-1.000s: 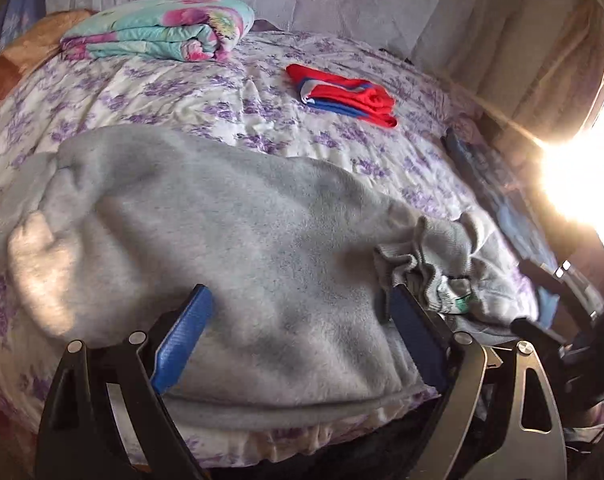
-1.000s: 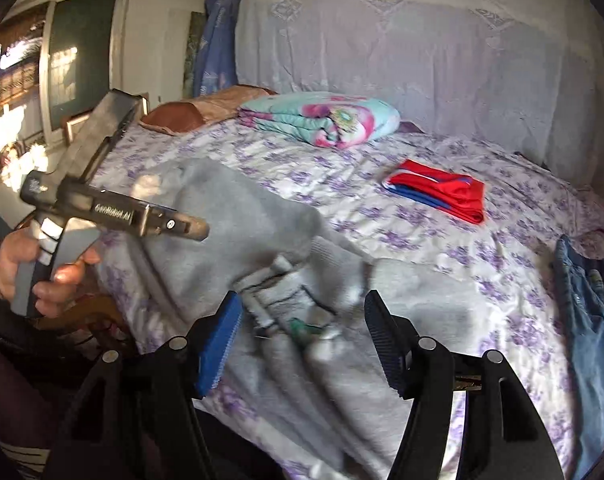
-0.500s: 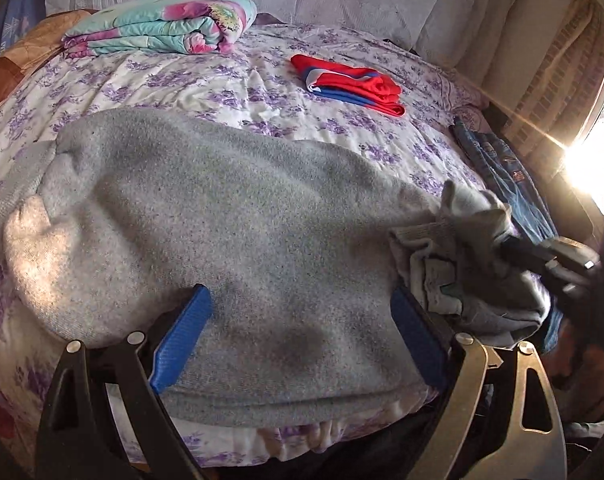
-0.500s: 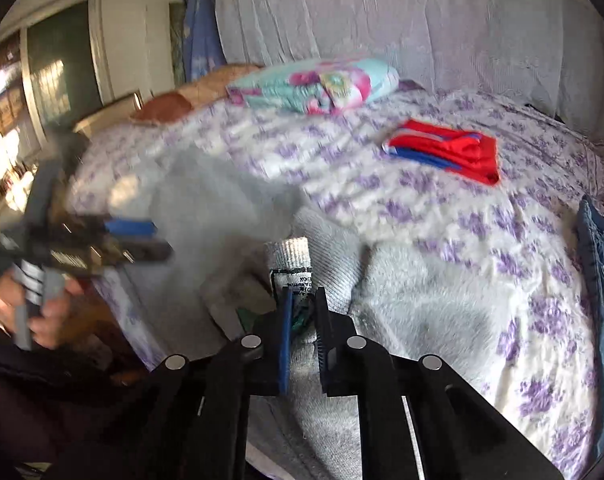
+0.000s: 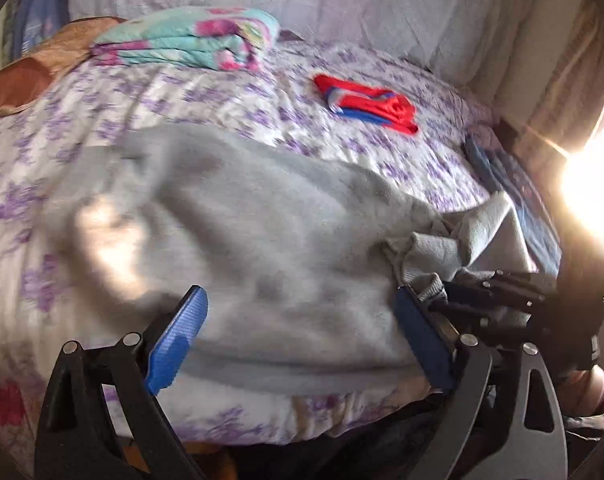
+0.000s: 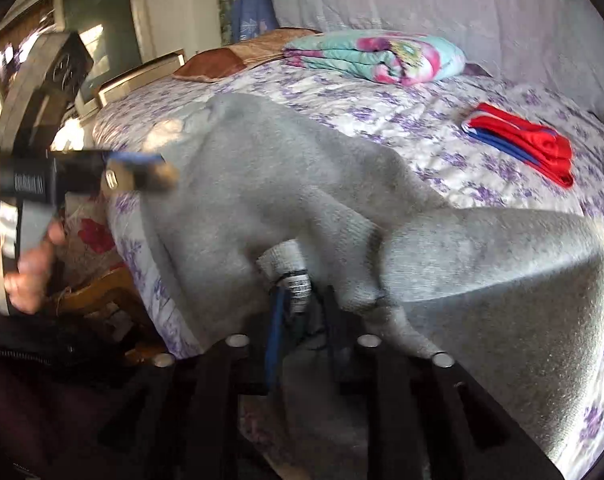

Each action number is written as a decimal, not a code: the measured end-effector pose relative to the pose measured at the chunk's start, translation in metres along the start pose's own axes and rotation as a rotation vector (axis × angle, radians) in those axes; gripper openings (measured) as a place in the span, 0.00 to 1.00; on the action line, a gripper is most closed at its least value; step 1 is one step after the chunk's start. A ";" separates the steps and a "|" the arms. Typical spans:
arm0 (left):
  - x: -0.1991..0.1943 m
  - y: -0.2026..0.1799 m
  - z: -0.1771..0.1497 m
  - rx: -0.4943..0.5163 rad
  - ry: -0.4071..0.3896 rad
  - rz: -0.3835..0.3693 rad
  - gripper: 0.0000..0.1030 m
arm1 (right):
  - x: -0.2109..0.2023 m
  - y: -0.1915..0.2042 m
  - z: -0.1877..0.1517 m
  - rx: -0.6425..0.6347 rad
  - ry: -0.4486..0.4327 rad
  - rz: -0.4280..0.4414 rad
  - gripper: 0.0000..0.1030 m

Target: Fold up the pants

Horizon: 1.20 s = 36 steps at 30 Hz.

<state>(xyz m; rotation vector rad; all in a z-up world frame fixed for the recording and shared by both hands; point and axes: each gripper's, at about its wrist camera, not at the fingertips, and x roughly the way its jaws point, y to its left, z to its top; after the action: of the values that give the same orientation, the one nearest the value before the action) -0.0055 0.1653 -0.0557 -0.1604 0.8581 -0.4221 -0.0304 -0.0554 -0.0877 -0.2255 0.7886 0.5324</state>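
Lying crosswise along the bed's near edge, grey pants, waistband rightward.

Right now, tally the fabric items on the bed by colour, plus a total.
Grey: 1, the sweatpants
Red and blue: 1, the folded garment
Teal and pink floral: 1, the folded blanket
Blue denim: 1, the jeans at the bed's edge, blurred
Brown: 1, the pillow
Total: 5
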 end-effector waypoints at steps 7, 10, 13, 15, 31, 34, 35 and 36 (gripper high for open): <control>-0.031 0.101 -0.020 -0.312 0.018 0.046 0.90 | -0.048 0.029 -0.006 -0.072 -0.113 -0.039 0.63; -0.028 0.105 -0.026 -0.337 0.028 0.013 0.90 | -0.099 0.001 -0.016 0.076 -0.215 -0.056 0.70; -0.025 0.087 -0.021 -0.273 0.016 -0.007 0.90 | -0.149 -0.053 -0.040 0.309 -0.307 -0.184 0.97; -0.022 0.070 -0.015 -0.225 0.012 -0.057 0.90 | -0.154 -0.086 -0.059 0.420 -0.264 -0.212 0.97; 0.123 -0.110 0.014 0.036 0.049 -0.251 0.96 | -0.061 -0.148 0.014 0.404 -0.093 0.142 0.15; 0.136 -0.131 0.041 0.007 0.002 -0.270 0.96 | -0.082 -0.170 0.039 0.374 -0.128 0.073 0.15; 0.141 -0.140 0.050 0.009 -0.018 -0.274 0.96 | -0.085 -0.180 0.045 0.375 -0.139 0.058 0.15; 0.148 -0.146 0.056 0.019 -0.022 -0.270 0.96 | -0.085 -0.195 0.047 0.383 -0.133 0.046 0.16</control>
<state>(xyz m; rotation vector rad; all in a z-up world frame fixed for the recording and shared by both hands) 0.0796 -0.0314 -0.0786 -0.2644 0.8133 -0.6799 0.0528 -0.2334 0.0061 0.1808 0.7514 0.4248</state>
